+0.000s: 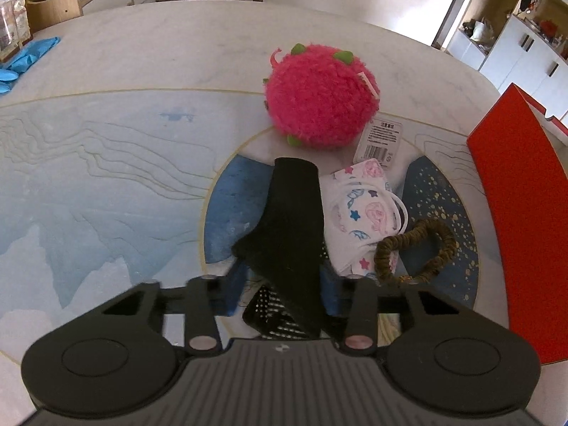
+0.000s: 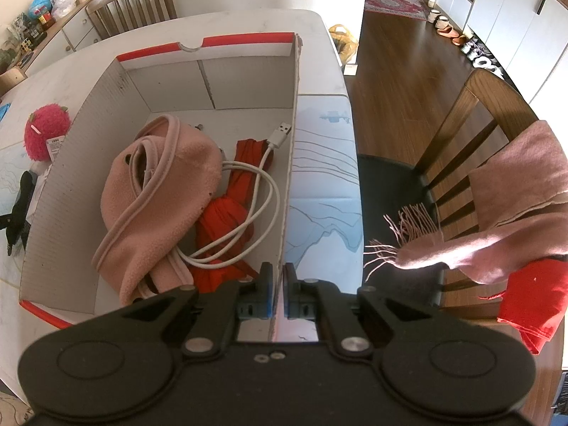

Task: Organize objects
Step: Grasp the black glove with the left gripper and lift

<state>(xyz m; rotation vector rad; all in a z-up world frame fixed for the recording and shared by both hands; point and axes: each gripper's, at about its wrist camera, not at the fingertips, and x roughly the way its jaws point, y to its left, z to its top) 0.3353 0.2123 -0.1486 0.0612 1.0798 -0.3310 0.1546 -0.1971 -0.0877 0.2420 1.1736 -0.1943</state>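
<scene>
On the patterned tabletop [image 1: 106,177], the left hand-held gripper [image 1: 284,284] has its jaws pressed on a black cloth [image 1: 294,220] beside the printed mask [image 1: 358,209]. The right hand-held gripper [image 2: 278,298] pinches the box [image 2: 291,142] wall.

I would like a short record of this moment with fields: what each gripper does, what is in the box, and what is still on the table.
left gripper: jaws closed on the black sock, which lies on the table
right gripper: jaws shut on the near right wall of the box
in the box: pink fleece hat, white USB cable, red cloth
on the table: pink plush fruit, printed face mask, brown hair tie, blue gloves
</scene>
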